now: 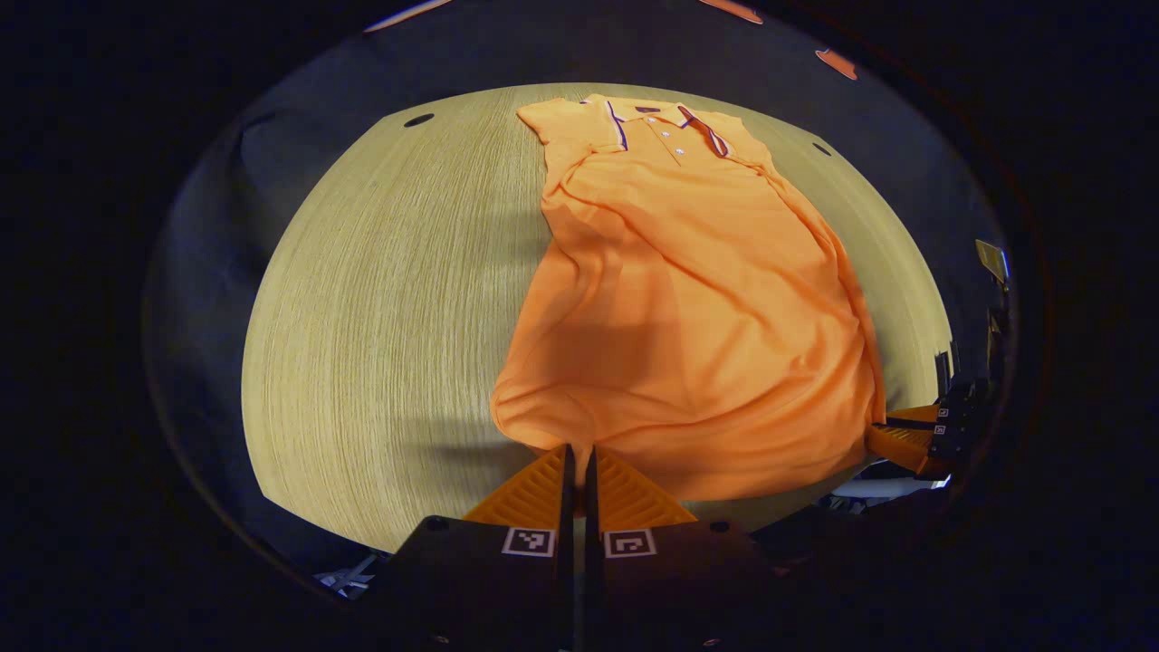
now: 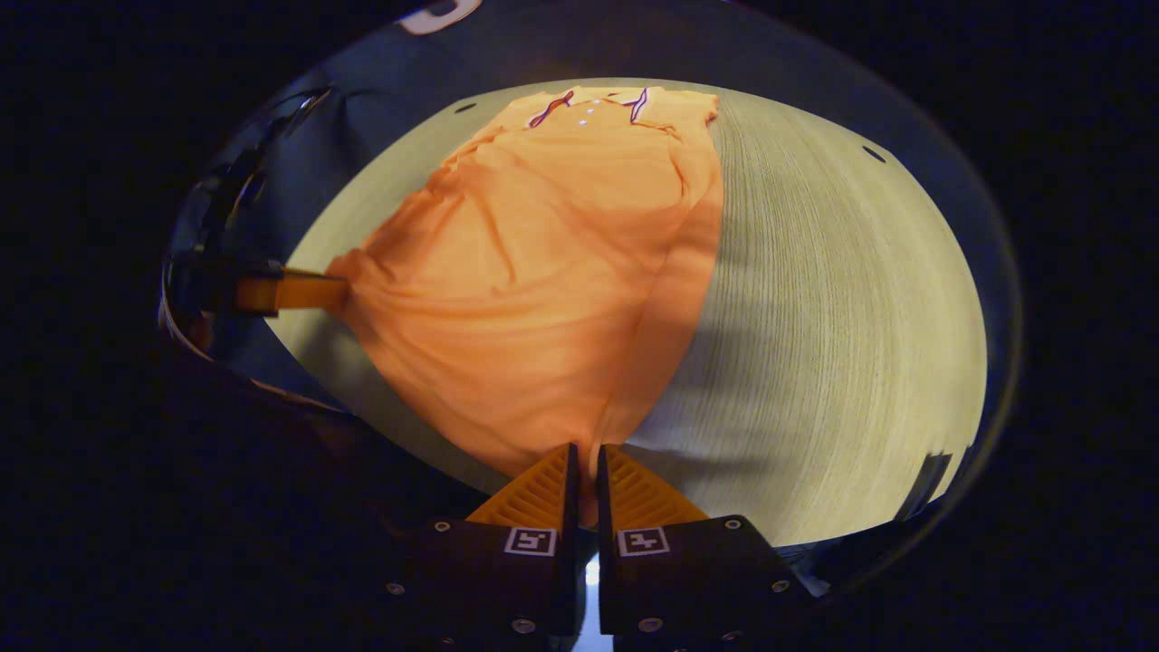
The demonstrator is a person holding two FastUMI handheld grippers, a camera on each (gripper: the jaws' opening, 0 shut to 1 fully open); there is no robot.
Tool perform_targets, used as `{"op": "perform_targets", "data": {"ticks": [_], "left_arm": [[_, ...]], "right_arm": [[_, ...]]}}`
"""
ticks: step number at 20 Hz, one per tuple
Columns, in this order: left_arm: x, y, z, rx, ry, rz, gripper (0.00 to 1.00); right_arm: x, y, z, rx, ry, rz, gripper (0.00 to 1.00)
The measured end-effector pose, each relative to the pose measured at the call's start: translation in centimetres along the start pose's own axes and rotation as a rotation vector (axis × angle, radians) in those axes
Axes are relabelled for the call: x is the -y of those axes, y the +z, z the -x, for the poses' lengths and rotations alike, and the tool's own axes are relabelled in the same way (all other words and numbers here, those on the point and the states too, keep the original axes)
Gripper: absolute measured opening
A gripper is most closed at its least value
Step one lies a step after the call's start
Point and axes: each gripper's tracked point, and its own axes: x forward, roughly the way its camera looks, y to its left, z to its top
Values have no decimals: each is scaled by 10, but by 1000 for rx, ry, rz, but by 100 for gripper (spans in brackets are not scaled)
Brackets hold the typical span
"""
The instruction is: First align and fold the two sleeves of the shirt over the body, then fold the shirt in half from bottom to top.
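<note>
Orange fabric is pinched at the hem in both grippers: we see the left gripper (image 1: 577,453) and the right gripper (image 2: 586,453) each with jaws closed on a bottom corner of the polo shirt (image 1: 688,299), lifted a little off the wood-grain table (image 1: 380,308). The shirt lies lengthwise on the table, sleeves folded in, striped collar (image 1: 665,122) at the far end, its body rumpled and stretched between the two grips.

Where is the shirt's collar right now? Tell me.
The collar sits at the far end of the shirt on the wooden table, top centre in both gripper views, opposite the hem both grippers hold.
</note>
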Motion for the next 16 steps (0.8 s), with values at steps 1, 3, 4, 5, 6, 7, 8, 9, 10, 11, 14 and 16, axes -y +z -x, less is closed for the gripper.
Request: {"op": "perform_targets", "data": {"ticks": [1,3,4,5,6,7,8,9,10,11,14,16], "left_arm": [[-2,4,2,10,-4,1,6],[-3,11,3,22,-6,-4,5],[-3,12,2,22,-6,-12,5],[-2,14,2,22,-9,-14,5],[0,14,0,23,-13,-17,6],[0,14,0,22,-15,-19,6],[0,14,-1,21,-14,-20,5],[-2,14,-1,20,-13,-19,6],[-2,14,-1,17,-12,-18,6],[-2,14,-1,16,-11,-15,6],[-3,13,-3,5,-12,-9,6],[-3,12,-4,-2,-11,-12,6]], "right_arm": [[-1,8,1,15,19,-38,10],[-1,16,0,8,38,-75,9],[5,14,-2,-6,17,-63,8],[15,10,-4,-26,-32,-42,9],[31,10,-7,-13,-117,-28,8],[27,3,-9,-43,-109,-18,8],[19,-11,-8,-92,-85,-14,7],[14,-12,-6,-99,-80,-3,8],[18,-14,-2,-115,-109,21,18],[19,-17,-5,-123,-124,39,40],[19,-27,2,-185,-168,95,68],[19,-31,2,-203,-182,112,71]]}}
